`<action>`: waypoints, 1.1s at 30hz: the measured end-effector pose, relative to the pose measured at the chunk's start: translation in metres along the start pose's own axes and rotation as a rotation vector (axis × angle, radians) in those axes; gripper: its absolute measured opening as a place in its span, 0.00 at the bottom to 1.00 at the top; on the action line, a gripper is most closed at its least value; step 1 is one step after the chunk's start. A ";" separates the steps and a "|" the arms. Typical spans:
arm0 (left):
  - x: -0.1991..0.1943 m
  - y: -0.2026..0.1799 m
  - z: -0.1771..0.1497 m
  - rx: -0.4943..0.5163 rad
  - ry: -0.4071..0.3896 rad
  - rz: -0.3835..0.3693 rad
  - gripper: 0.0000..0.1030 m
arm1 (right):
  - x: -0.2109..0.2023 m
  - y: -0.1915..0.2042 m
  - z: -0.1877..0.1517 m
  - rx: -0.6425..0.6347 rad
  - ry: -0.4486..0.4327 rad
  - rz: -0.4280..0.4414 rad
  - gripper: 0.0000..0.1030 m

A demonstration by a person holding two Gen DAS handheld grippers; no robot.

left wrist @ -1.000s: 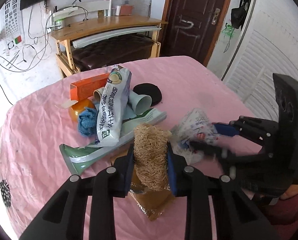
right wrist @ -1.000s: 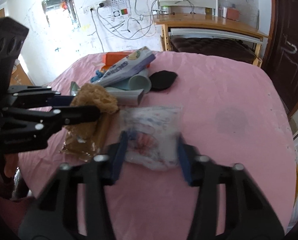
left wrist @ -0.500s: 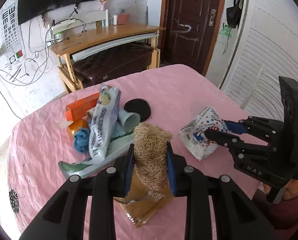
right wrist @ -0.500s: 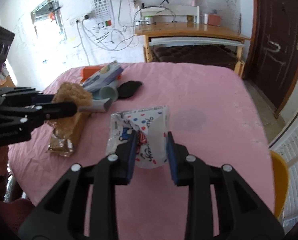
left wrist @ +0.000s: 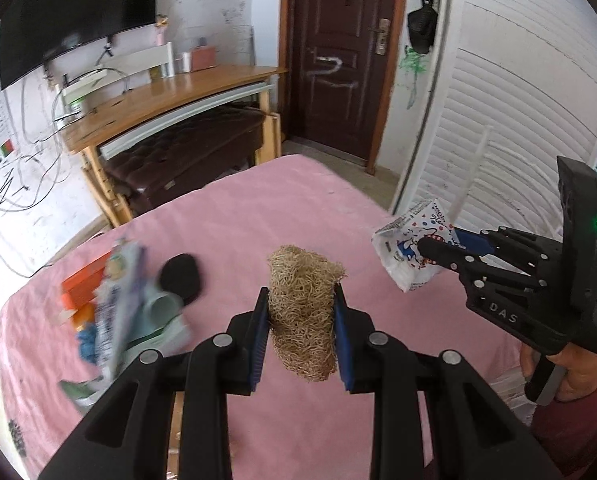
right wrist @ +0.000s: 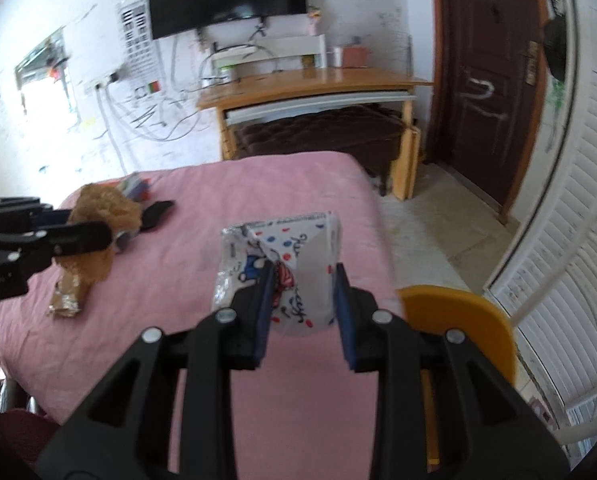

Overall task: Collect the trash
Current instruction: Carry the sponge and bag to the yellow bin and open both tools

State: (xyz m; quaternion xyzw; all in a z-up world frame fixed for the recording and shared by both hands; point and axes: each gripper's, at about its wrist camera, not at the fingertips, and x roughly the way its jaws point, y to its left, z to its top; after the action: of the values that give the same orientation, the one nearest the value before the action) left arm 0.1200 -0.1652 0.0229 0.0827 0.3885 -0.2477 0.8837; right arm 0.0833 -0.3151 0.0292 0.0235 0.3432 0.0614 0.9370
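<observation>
both tools are loaded and in the carrying step. the left tool (left wrist: 300, 326) is clenched on a tan fibrous scrubber (left wrist: 302, 312), lifted clear of the pink desk (left wrist: 258, 208). the right tool (right wrist: 304, 300) grips a dotted white wrapper (right wrist: 286, 264), also off the desk. next comes finding a bin and letting go over it, but no bin shows. a yellow chair (right wrist: 458, 312) sits just beyond the right tool. the blurred trash pile (left wrist: 118, 312) left of the left tool is hard to sort out.

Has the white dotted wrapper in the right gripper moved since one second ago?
Yes. The white dotted wrapper, then flat on the pink tablecloth, now hangs lifted in the right gripper, nearer the table's edge by the yellow chair.
</observation>
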 end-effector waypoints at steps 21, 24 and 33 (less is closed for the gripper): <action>0.087 -0.132 0.037 0.116 0.113 -0.159 0.24 | 0.009 -0.141 -0.035 0.244 0.029 -0.200 0.27; 0.102 -0.144 0.042 0.106 0.145 -0.185 0.24 | 0.017 -0.151 -0.042 0.262 0.057 -0.211 0.27; 0.131 -0.166 0.055 0.083 0.170 -0.201 0.25 | 0.029 -0.162 -0.050 0.281 0.105 -0.213 0.29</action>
State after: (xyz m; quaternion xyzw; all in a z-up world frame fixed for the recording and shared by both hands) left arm 0.1478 -0.3758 -0.0271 0.1006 0.4576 -0.3431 0.8141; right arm 0.0886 -0.4719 -0.0416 0.1144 0.3973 -0.0857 0.9065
